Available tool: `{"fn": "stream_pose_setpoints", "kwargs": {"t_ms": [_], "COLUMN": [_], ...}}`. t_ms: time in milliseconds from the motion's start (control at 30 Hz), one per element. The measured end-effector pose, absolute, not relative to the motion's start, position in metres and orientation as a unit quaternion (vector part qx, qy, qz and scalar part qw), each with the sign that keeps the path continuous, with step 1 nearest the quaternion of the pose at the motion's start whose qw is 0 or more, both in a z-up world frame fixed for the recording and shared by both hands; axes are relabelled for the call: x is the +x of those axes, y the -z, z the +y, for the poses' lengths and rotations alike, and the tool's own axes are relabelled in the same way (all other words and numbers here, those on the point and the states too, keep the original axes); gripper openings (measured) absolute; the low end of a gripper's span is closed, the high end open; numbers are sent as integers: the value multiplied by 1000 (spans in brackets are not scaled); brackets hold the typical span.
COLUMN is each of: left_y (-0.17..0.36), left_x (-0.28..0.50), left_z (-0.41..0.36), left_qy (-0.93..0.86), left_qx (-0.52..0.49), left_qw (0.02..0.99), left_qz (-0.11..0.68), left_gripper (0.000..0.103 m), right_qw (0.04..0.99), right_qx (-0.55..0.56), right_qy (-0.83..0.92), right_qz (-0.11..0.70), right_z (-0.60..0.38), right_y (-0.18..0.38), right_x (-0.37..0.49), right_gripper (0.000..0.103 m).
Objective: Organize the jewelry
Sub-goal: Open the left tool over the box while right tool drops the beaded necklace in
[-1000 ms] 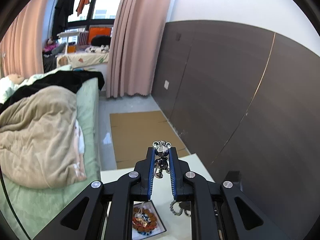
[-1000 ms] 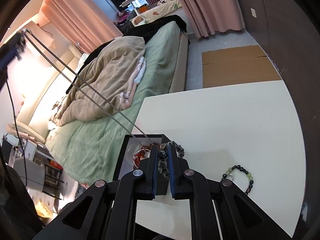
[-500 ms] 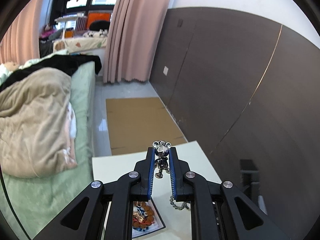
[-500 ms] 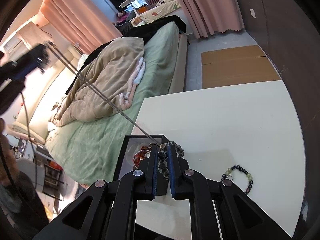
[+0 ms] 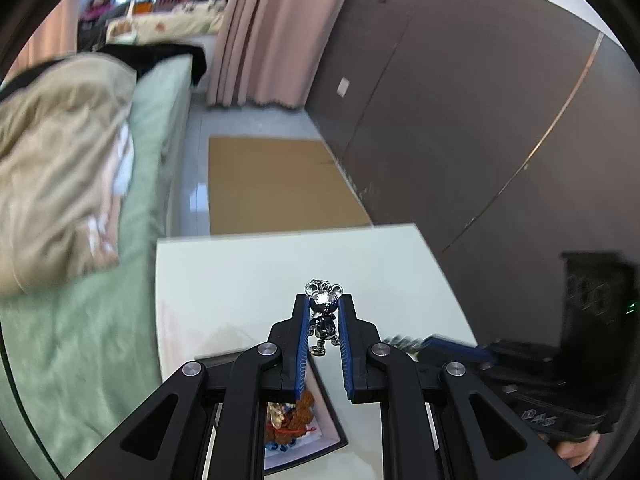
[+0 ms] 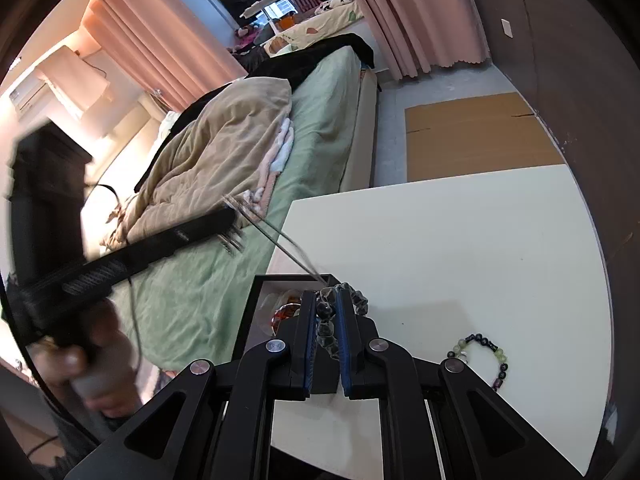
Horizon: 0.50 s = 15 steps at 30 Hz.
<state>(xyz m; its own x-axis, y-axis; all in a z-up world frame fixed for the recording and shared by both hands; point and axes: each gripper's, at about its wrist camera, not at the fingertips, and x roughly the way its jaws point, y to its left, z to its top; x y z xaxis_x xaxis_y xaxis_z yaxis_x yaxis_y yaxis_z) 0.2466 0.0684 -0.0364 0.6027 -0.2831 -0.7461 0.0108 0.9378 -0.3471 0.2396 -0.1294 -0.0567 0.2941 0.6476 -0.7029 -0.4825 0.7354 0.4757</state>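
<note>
My left gripper [image 5: 323,304] is shut on a silver bear charm [image 5: 324,312] and holds it above the white table [image 5: 248,272]. Below it lies a black-rimmed jewelry box [image 5: 332,424] with brown and blue beads inside. My right gripper [image 6: 325,300] is shut on a dark grey bead bracelet [image 6: 352,300] at the edge of the same box [image 6: 246,316]. A thin chain [image 6: 280,240] runs from the box area up to the left gripper's body [image 6: 132,256]. A green and black bead bracelet [image 6: 486,356] lies on the table to the right.
A bed with a green sheet and beige blanket [image 6: 224,152] stands left of the table. A dark panelled wall [image 5: 500,120] runs along the right. Cardboard [image 5: 276,184] lies on the floor beyond the table. The right gripper's body [image 5: 500,368] shows at the lower right.
My left gripper has come down and tilted toward the table with the bear charm, and the chain now hangs shorter. The right gripper has not moved.
</note>
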Motion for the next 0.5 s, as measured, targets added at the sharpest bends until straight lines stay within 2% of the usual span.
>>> {"fn": "stream_pose_setpoints", "kwargs": {"t_ms": [233,400,467,500], "left_y": [70,90,84,79], "left_x": [260,268,265,262], "left_z": [66,83,94,100], "left_qy": [98,101,97,91], "left_qx": [-162,-209,-221,-226], "left_qw": [854,823,828,833], "left_qz": [486,518,506,496], "left_gripper": [15,17,37,63], "right_qw": [799,792,789,787], "right_qx": [79,76,77,77], "right_qy": [-360,-371,-376,-379], "right_qz": [475,478,481,481], "right_z": [-120,-110,-106,-104], "right_y": [55,57,58,58], "right_x": [238,236,236,235], "right_gripper": [11,11,11,11]}}
